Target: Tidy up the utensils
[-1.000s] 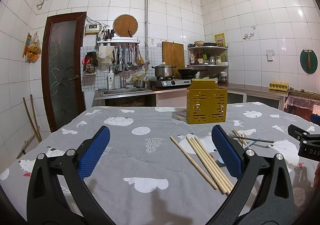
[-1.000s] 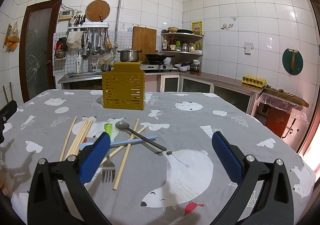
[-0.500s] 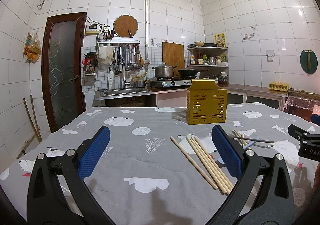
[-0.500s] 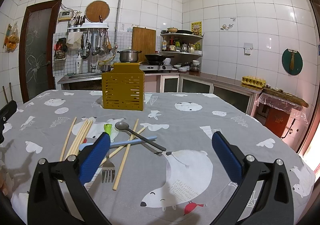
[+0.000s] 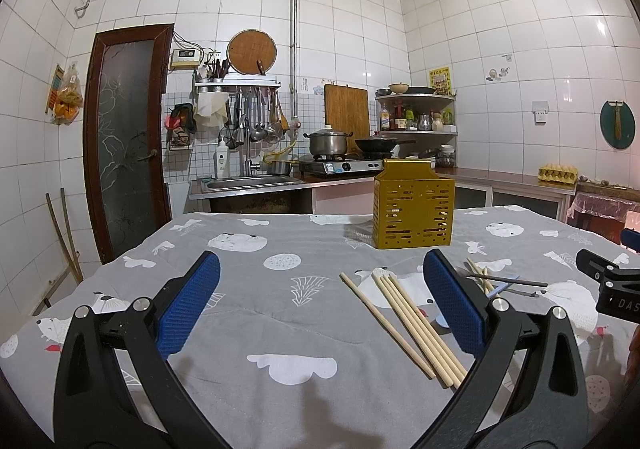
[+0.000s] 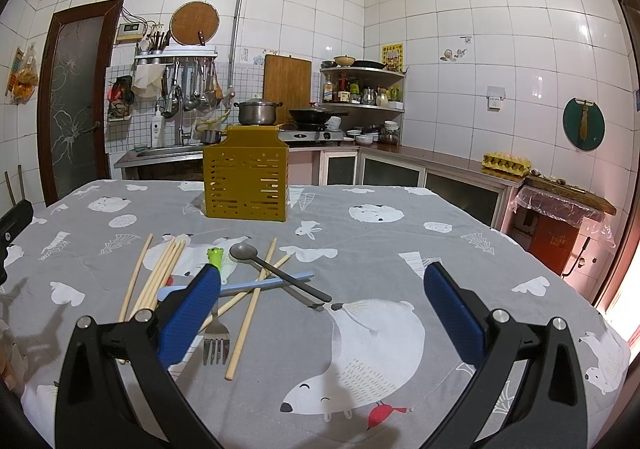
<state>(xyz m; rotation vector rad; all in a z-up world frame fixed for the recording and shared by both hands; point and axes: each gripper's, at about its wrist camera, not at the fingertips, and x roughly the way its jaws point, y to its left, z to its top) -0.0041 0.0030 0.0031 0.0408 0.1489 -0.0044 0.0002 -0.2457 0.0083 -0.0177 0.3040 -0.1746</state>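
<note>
utensils (image 6: 256,281) lie loose before the yellow holder (image 6: 246,178); both grippers' fingers (image 5: 188,309) (image 6: 452,313) spread wide, holding nothing.

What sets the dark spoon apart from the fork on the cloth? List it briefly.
The dark spoon is grey-black from bowl to handle end; the fork has bare metal tines and a green handle top. The spoon's bowl points away toward the yellow holder; the fork's tines point toward the camera. The spoon shows whole; the fork's middle hides behind a blue gripper pad. Both lie flat in the pile with the chopsticks.
</note>
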